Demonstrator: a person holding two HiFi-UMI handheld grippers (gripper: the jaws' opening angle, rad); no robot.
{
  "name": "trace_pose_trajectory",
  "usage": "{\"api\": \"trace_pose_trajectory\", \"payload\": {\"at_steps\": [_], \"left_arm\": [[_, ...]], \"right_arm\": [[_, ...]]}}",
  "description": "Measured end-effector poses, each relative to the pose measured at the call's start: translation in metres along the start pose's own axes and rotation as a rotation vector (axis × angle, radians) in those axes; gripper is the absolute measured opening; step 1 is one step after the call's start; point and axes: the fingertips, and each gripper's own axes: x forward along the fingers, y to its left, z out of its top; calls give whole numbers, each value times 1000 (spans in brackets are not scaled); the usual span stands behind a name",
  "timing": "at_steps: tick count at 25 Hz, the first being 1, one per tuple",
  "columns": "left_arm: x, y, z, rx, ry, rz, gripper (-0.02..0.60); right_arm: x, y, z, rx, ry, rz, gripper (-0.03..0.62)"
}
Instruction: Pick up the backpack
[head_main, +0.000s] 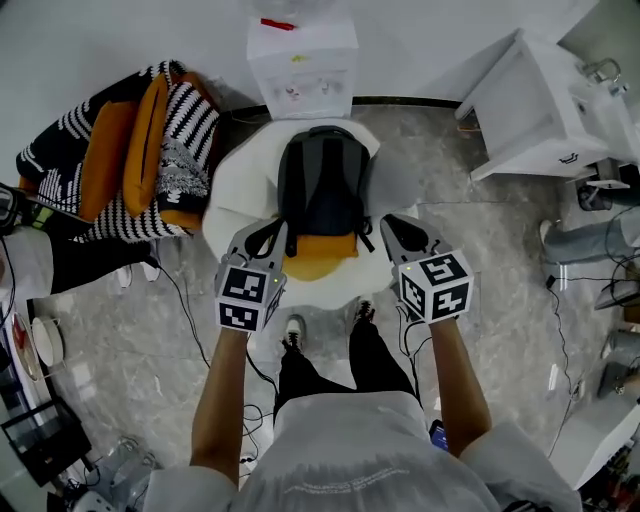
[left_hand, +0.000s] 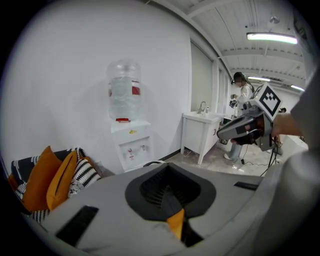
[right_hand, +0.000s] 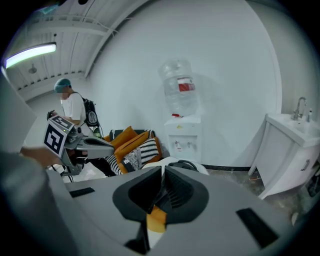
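A dark grey backpack (head_main: 320, 185) stands upright on a white round seat (head_main: 235, 190), with an orange cushion (head_main: 320, 258) at its base. In the head view my left gripper (head_main: 268, 233) hovers at the backpack's lower left and my right gripper (head_main: 395, 226) at its lower right, both a little short of it. Both are shut with nothing between the jaws. In the left gripper view the shut jaws (left_hand: 167, 189) hide most of the backpack; only its top handle (left_hand: 154, 163) peeks out. The right gripper view shows its shut jaws (right_hand: 162, 187) below the handle (right_hand: 185, 164).
A white water dispenser (head_main: 302, 60) stands against the wall behind the seat. A chair piled with striped and orange cushions (head_main: 140, 150) is at the left, a white sink cabinet (head_main: 530, 105) at the right. Cables (head_main: 190, 310) lie on the floor. A person (right_hand: 75, 112) stands far left.
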Motion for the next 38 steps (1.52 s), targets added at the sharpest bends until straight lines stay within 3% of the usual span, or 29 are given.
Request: {"api": "trace_pose_trajectory", "payload": {"at_steps": [5, 10, 24, 38], "left_arm": [[18, 1, 4, -104, -17, 34, 5], [33, 3, -3, -134, -9, 58, 9], [81, 45, -39, -94, 78, -26, 6], [145, 61, -93, -88, 205, -109, 12]], "right_arm": [[12, -20, 0, -31, 22, 25, 3], [21, -43, -9, -24, 43, 20, 3], [72, -57, -26, 85, 62, -66, 9], [137, -74, -58, 62, 135, -69, 31]]}}
